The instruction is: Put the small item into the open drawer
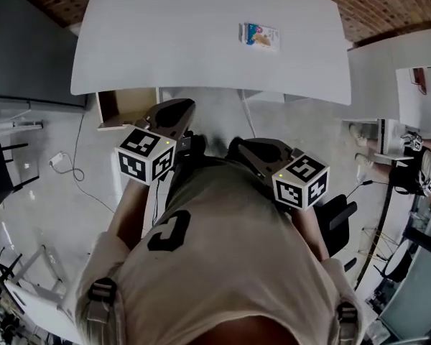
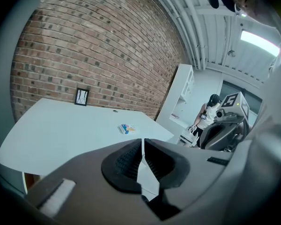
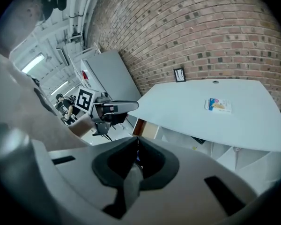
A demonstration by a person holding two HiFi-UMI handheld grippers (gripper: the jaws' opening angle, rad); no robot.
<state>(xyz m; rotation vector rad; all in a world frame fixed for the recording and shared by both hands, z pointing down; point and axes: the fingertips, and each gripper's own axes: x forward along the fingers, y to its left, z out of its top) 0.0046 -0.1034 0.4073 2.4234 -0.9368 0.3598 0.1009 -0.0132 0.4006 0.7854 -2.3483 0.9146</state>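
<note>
Tongs L [image 2: 142,142], R [image 3: 137,142] closed; multicolour pkt [image 1: 259,35]

The right gripper [image 3: 136,150] has its jaws pressed together, nothing between them. Beyond, a small packet [image 3: 218,105] lies on the white table [image 3: 178,102]. An open drawer [image 3: 145,127] sits under the table's edge, near the left gripper [image 3: 113,108].

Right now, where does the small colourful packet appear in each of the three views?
Head view: the small colourful packet lies near the top, right of centre.
Left gripper view: the packet is just left of centre, a little below the middle.
Right gripper view: the packet is at the right, at middle height.
Shared landmark: the white table under it.
</note>
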